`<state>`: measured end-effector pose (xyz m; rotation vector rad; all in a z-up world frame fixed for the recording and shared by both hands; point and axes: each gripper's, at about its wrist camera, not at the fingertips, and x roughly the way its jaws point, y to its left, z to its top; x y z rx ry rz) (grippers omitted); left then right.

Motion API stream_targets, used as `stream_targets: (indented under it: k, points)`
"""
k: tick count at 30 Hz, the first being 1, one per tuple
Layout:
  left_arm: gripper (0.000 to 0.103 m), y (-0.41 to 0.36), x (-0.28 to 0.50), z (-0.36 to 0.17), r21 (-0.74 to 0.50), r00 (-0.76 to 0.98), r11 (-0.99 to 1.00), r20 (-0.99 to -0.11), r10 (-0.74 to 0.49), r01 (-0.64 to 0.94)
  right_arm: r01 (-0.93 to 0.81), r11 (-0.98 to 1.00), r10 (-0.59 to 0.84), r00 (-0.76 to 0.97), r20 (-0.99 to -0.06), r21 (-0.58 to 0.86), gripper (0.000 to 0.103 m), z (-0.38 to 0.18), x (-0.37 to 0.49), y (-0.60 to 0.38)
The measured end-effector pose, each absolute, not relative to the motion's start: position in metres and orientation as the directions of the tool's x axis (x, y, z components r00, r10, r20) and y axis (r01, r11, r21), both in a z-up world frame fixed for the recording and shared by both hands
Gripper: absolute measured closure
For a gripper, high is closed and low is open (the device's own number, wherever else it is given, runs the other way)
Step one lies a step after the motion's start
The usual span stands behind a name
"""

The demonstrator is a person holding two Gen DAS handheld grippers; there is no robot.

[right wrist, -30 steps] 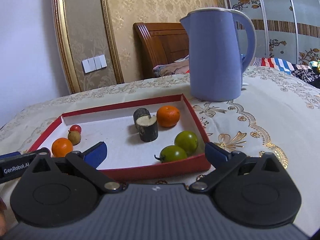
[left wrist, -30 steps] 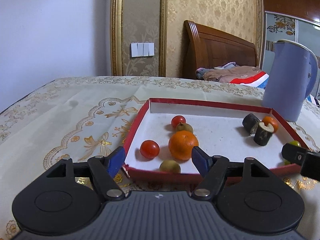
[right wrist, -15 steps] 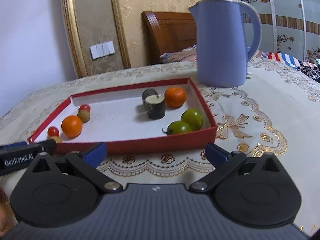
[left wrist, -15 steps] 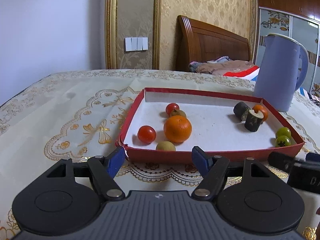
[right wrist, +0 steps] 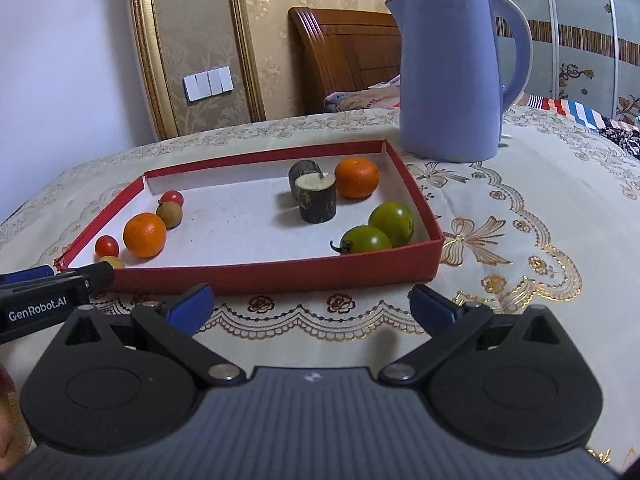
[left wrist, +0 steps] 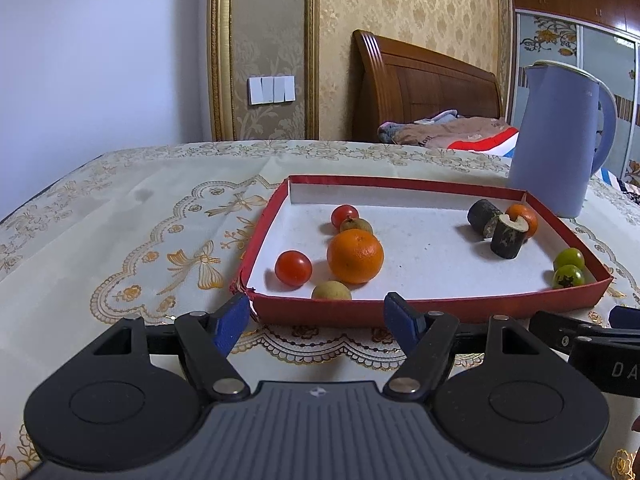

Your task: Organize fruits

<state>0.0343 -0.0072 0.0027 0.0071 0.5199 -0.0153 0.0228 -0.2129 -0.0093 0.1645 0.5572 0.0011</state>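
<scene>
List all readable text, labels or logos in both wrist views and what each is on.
"GenRobot.AI": white print on the side of the left gripper, seen from the right wrist view.
"DA": cut off at the frame edge, on the side of the right gripper, seen from the left wrist view.
Lettering on the brown cloth on the bed: too blurred to read.

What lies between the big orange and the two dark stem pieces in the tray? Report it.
Nothing: in the left wrist view, only bare white tray floor separates the big orange from the stem pieces.
</scene>
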Motion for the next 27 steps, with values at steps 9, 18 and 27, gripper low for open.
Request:
stream_targets:
  k: [9, 18, 27]
  points:
    - [0.029, -0.0081, 0.0352, 0.0029, 0.006, 0.867, 1.000, -0.498, -0.015, 0.021, 0.045, 0.987, 0.044, 0.847, -0.529, 0.154, 0.000, -0.0097, 0.0236, -0.2129]
    - [0.029, -0.0084, 0.0353, 0.0027, 0.008, 0.868, 1.000, -0.497, -0.014, 0.021, 0.046, 0.987, 0.046, 0.841, -0.539, 0.155, 0.000, -0.0112, 0.0252, -0.2131]
    - [0.029, -0.0078, 0.0356, 0.0025, 0.007, 0.868, 1.000, -0.496, -0.015, 0.021, 0.046, 0.987, 0.046, 0.838, -0.544, 0.156, 0.000, -0.0117, 0.0255, -0.2131]
